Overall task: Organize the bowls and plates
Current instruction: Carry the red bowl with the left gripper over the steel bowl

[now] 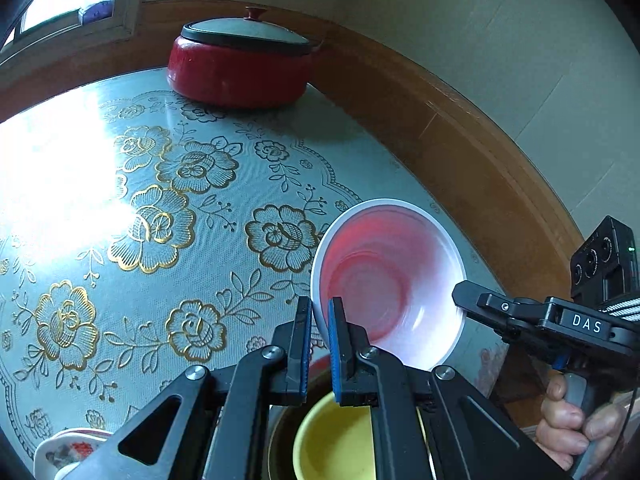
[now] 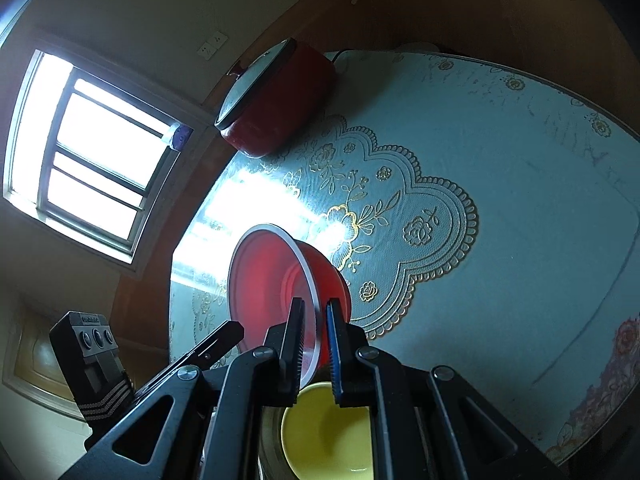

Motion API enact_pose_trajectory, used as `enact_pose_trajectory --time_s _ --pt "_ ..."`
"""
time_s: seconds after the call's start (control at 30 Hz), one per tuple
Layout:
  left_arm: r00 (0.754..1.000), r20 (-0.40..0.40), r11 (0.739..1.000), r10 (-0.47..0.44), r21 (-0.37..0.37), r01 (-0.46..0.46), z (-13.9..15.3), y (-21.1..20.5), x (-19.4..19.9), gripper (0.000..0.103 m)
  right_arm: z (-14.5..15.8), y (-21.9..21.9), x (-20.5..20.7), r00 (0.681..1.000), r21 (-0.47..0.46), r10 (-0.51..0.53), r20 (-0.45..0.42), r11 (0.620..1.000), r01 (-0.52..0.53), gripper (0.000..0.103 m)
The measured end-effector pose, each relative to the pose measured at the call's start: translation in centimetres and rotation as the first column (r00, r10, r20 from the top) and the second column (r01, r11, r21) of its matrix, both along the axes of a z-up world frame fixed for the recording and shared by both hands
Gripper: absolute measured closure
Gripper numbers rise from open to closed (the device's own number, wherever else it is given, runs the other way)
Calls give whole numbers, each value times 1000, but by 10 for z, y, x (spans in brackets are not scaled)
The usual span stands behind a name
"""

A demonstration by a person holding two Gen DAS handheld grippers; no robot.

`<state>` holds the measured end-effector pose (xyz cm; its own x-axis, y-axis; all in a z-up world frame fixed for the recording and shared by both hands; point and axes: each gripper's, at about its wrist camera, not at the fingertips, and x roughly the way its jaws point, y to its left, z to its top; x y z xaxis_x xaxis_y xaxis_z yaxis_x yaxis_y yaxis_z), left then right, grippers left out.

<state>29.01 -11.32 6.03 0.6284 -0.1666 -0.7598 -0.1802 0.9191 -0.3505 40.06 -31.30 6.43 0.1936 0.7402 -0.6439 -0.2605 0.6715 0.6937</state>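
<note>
Yellow bowl (image 1: 336, 440) cut off below; patterned dish (image 1: 68, 450) perhaps a plate.

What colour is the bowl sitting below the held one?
Yellow bowl, nested in a darker dish; clearest in the right wrist view.

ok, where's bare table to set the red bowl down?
Free: the floral cloth between the red pot and the red bowl, which both tools hold by its rim, and the plain blue stretch beyond the lace edge. Crowded: right under the tools, where the yellow bowl sits.

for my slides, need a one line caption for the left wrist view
Both grippers pinch a red-and-white bowl's rim above a yellow bowl on the floral tablecloth.
</note>
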Motion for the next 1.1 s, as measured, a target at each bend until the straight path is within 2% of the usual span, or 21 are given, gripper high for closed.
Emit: enact_pose_trajectory --time_s 0.43,0.77,1.1 --pt "998 38 999 -52 -2 52 22 -8 -46 95 15 -16 -46 1000 42 3 30 999 -4 92" --pt "993 5 992 -118 -37 118 19 -14 -77 95 1 -30 -83 1000 27 22 -15 999 -22 92" --pt "988 -45 987 -150 -70 147 8 -18 -87 95 -7 -38 -102 999 7 9 -42 1000 -9 91"
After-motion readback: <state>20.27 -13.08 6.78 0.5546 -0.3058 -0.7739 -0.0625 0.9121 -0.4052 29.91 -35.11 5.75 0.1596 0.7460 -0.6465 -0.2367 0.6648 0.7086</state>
